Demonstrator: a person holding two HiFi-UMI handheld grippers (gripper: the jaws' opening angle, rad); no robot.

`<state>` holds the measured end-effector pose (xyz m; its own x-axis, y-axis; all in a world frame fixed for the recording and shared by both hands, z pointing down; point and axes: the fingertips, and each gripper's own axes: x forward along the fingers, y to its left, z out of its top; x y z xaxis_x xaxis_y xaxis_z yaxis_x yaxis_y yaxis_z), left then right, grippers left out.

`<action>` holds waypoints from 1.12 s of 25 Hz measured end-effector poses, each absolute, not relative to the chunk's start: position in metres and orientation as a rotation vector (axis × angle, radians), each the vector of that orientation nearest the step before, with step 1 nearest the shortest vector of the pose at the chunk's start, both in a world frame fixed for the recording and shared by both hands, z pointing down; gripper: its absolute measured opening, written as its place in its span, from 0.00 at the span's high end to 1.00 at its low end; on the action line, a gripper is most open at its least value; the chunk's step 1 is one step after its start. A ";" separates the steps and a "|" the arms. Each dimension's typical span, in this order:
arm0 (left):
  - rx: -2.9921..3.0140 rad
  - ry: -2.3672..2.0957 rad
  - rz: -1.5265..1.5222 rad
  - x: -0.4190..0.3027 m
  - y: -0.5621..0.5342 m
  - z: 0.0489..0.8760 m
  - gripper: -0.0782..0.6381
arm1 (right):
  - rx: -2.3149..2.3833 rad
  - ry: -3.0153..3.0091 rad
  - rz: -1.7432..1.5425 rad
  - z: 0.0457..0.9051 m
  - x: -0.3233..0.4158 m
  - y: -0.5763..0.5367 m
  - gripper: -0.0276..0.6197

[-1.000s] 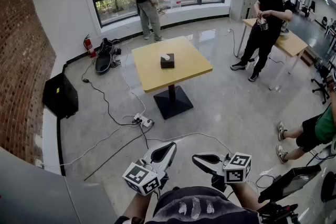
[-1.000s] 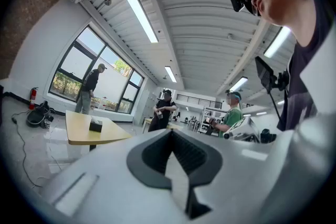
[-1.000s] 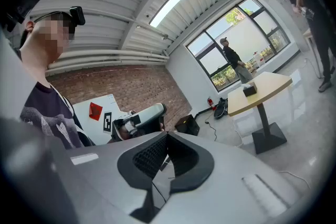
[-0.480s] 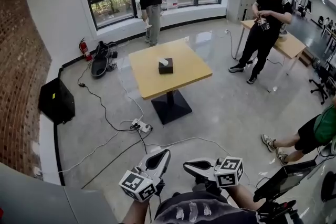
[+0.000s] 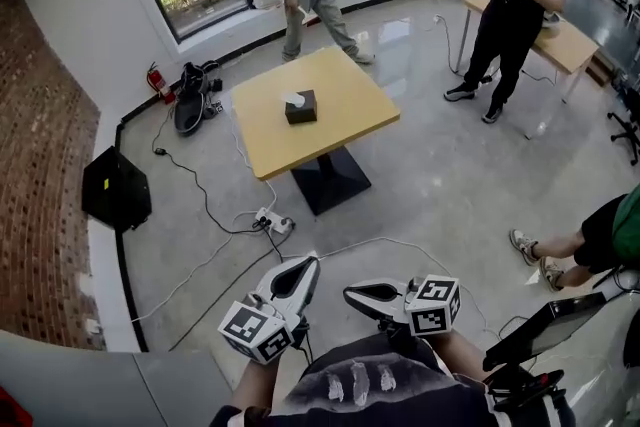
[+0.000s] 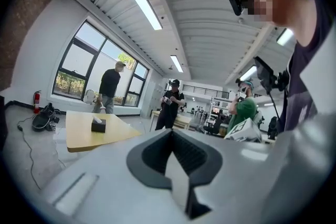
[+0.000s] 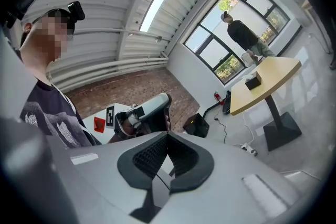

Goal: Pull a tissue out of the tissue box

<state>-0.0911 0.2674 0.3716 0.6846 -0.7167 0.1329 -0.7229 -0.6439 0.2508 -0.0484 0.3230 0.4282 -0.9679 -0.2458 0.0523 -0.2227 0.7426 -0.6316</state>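
1. The left hand-held gripper is clenched shut on nothing, and so is the right hand-held gripper.
2. The tissue box sits on the yellow worktop, well apart from both.

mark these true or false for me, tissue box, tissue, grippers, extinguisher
1. The tissue box sits on the wooden table. True.
2. A white tissue sticks up from the top of the box. True.
3. The left gripper holds a tissue. False: its jaws are together with nothing between them.
4. The fire extinguisher stands on the table. False: it is on the floor by the wall, beside the window.
5. The right gripper is well short of the table, over the bare floor. True.
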 end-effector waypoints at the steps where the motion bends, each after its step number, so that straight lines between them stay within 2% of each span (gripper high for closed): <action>1: 2.617 -1.152 0.036 -0.083 0.260 0.368 0.89 | -0.385 2.896 -1.043 0.426 -0.040 0.316 0.96; 13: 2.539 -1.325 0.084 -0.026 0.180 0.369 0.89 | -0.275 2.886 -1.112 0.438 0.046 0.231 0.96; 20: 2.522 -1.353 0.087 -0.027 0.154 0.371 0.89 | -0.262 2.882 -1.115 0.442 0.048 0.202 0.96; 28: 2.526 -1.314 0.031 -0.065 0.114 0.384 0.89 | -0.301 2.934 -1.100 0.452 0.008 0.168 0.96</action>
